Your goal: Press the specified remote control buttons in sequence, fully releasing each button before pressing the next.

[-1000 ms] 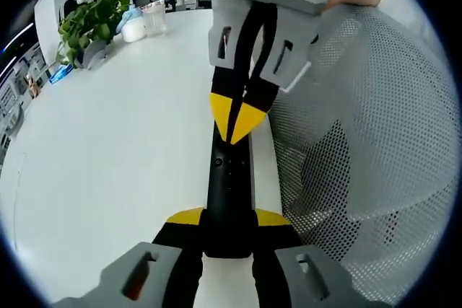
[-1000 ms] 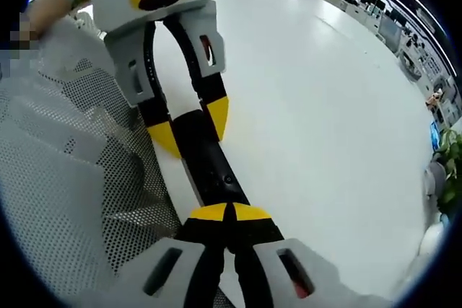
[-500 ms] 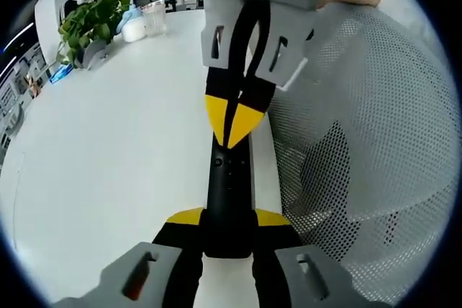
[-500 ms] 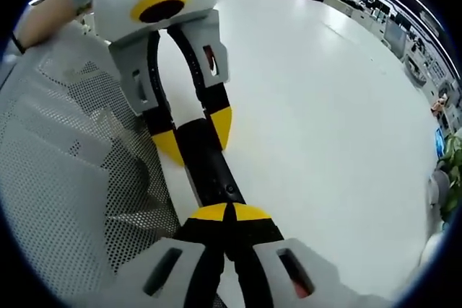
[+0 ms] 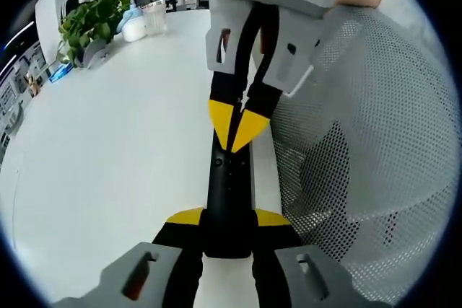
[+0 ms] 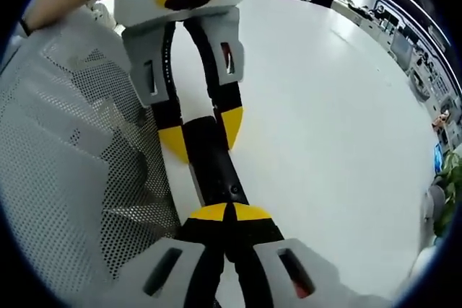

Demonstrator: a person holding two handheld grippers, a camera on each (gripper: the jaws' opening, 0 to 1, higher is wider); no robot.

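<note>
Left gripper view: left tongs (image 5: pixel 227 223) clamp the slim black remote (image 5: pixel 229 185); right tongs (image 5: pixel 237 129), tips together, could slip onto a neighbouring button.

In the left gripper view, the right gripper (image 5: pixel 238 129) is tilting: its yellow fingers (image 5: pixel 249 126), closed together half a second ago with the tips meeting, are now leaning toward 5 o'clock over the black remote control (image 5: pixel 229 192), and its grey body is shifting toward 3 o'clock. In the right gripper view, the left gripper (image 6: pixel 202 135) is sliding toward 3 o'clock and sitting closer, with the remote control (image 6: pixel 213 171) standing more upright between its fingers (image 6: pixel 232 125).
</note>
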